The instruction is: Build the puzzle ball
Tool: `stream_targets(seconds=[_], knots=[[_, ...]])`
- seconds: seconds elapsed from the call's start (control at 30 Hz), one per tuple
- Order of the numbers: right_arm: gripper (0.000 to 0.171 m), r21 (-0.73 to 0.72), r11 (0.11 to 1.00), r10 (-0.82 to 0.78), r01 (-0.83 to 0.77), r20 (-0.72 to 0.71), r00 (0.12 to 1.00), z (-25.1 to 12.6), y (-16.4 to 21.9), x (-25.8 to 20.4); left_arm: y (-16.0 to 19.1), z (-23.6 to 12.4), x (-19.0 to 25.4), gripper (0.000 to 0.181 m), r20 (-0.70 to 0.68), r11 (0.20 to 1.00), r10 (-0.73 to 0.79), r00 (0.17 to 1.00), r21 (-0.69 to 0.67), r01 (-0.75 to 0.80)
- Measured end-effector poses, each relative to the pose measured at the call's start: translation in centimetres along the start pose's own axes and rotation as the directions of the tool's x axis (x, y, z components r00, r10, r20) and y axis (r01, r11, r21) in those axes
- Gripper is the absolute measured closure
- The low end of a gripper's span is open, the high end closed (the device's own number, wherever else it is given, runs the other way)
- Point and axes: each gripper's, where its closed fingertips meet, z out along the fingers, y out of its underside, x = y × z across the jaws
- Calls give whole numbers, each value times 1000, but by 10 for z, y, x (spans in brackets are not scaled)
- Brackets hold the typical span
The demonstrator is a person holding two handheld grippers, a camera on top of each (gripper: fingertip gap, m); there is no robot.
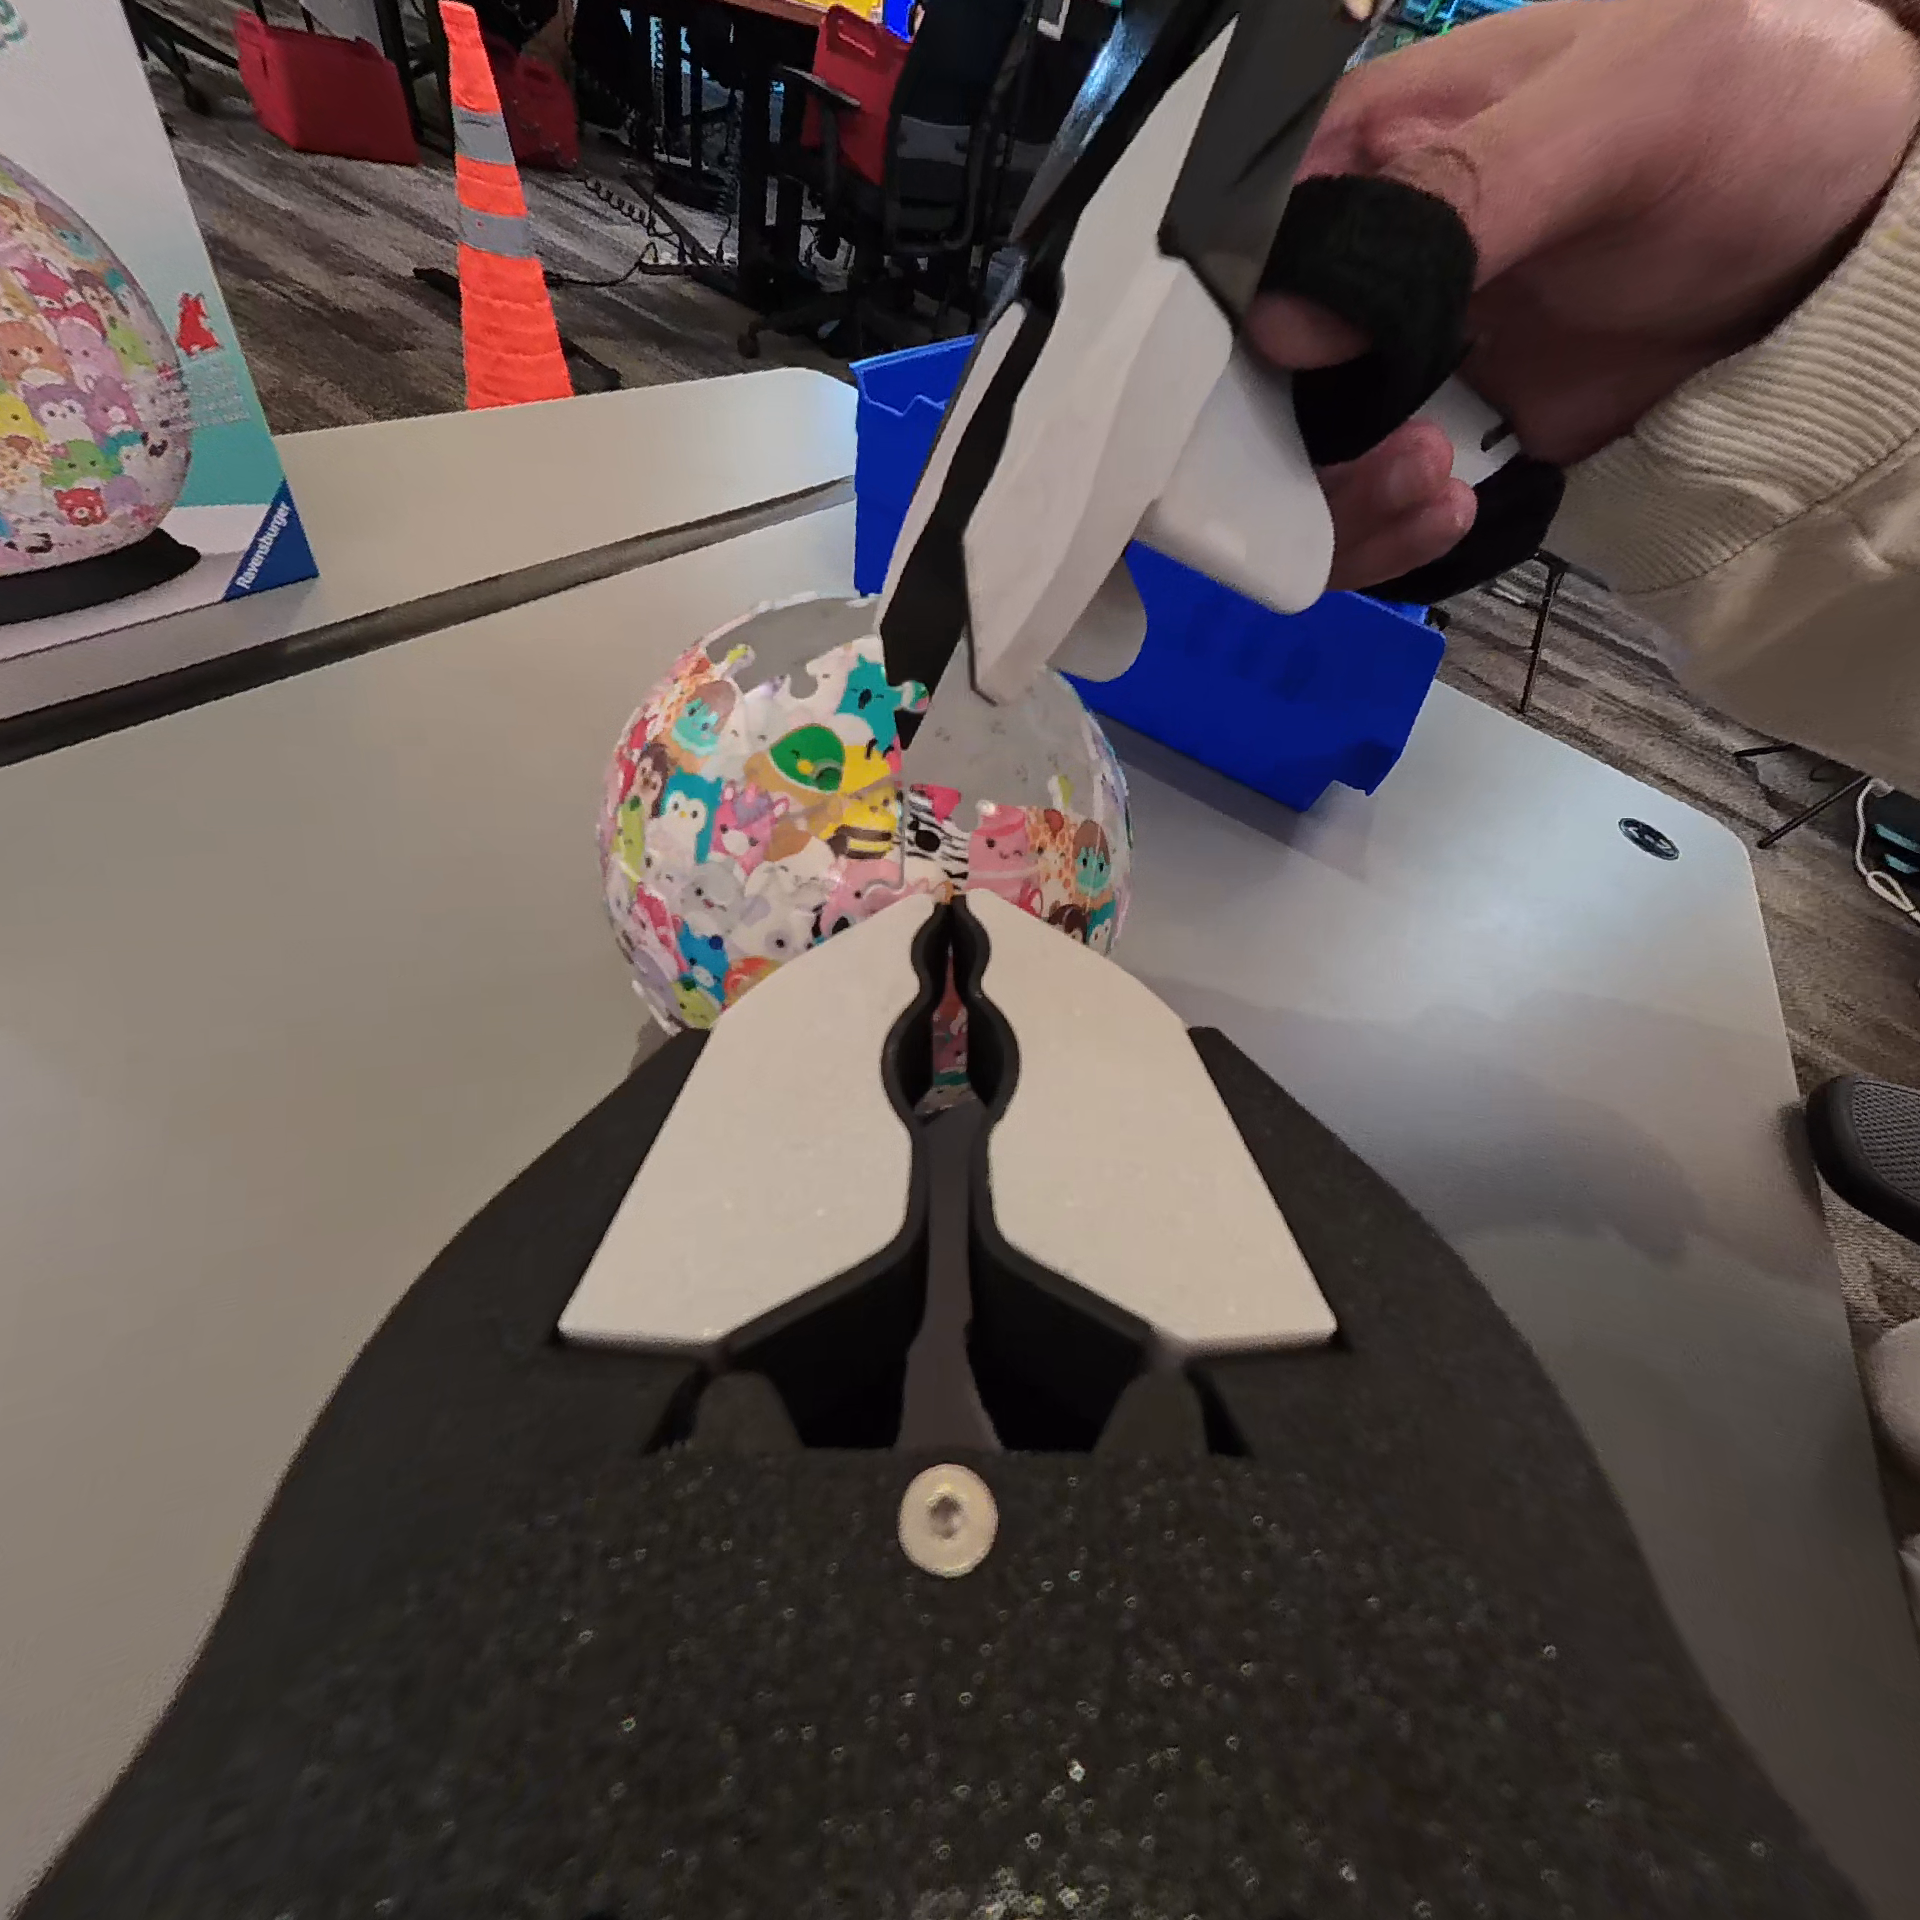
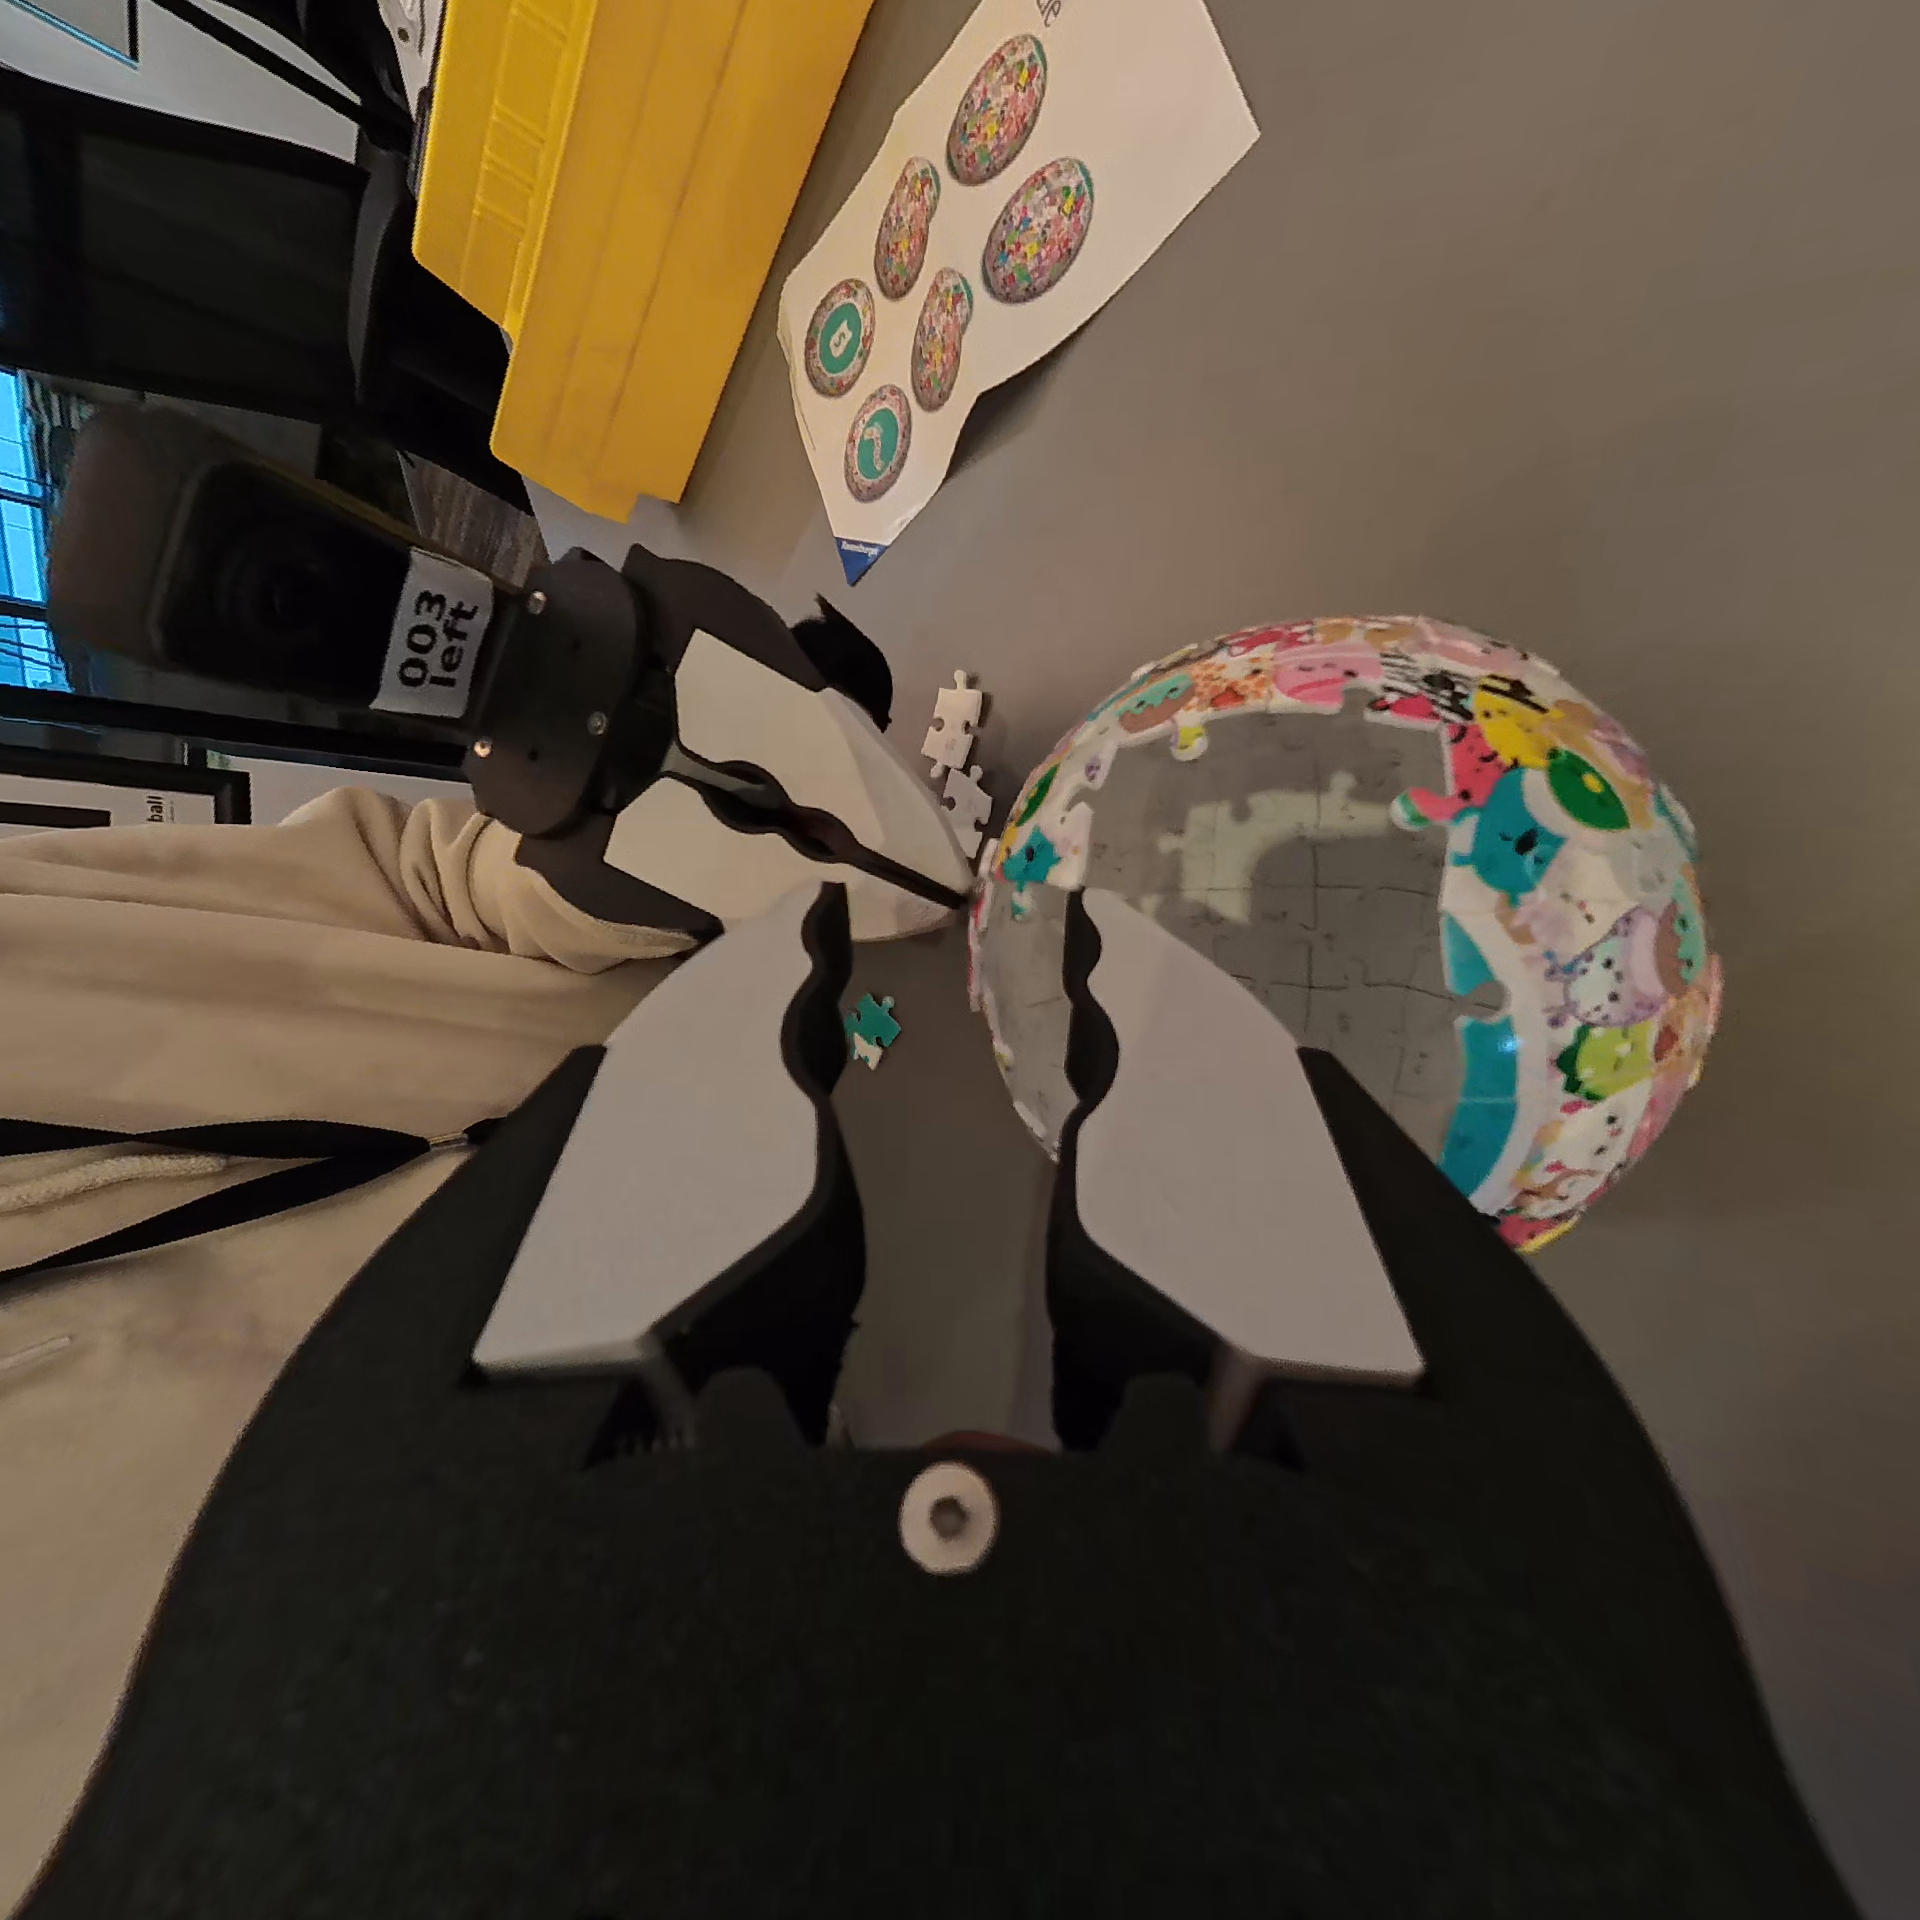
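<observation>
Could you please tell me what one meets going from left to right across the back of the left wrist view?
Puzzle box → orange cone → blue bin → hand holding the right gripper, whose tips reach down over the puzzle ball.

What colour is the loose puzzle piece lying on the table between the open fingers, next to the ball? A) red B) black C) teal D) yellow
C: in the right wrist view a small teal piece lies on the grey table, seen between the right gripper's spread fingers, left of the ball.
</observation>
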Motion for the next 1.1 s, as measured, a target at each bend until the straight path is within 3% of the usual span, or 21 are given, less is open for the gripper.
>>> stream_targets(seconds=[0.53, 0.83, 0.93, 1.03, 1.1], knots=[[134, -21, 1000, 15, -15, 7, 1000, 1, 9, -1, -3, -6, -4, 181, 4, 1000, -9, 1000, 26, 9], [139, -49, 999, -26, 15, -215, 976, -15, 7, 3, 1, -10, -7, 181, 9, 1000, -27, 1000, 12, 27], [171, -68, 985, -171, 158, -297, 940, -25, -1, -9, 4, -28, -3, 181, 13, 998, -52, 999, 23, 51], [171, -114, 885, -459, 452, -383, 802, -22, -17, -19, 19, -53, 4, 181, 22, 994, -104, 994, 31, 103], [171, -219, 827, -557, 517, -436, 707, -17, -17, -10, 30, -68, 6, 181, 36, 991, -129, 991, 26, 129]])
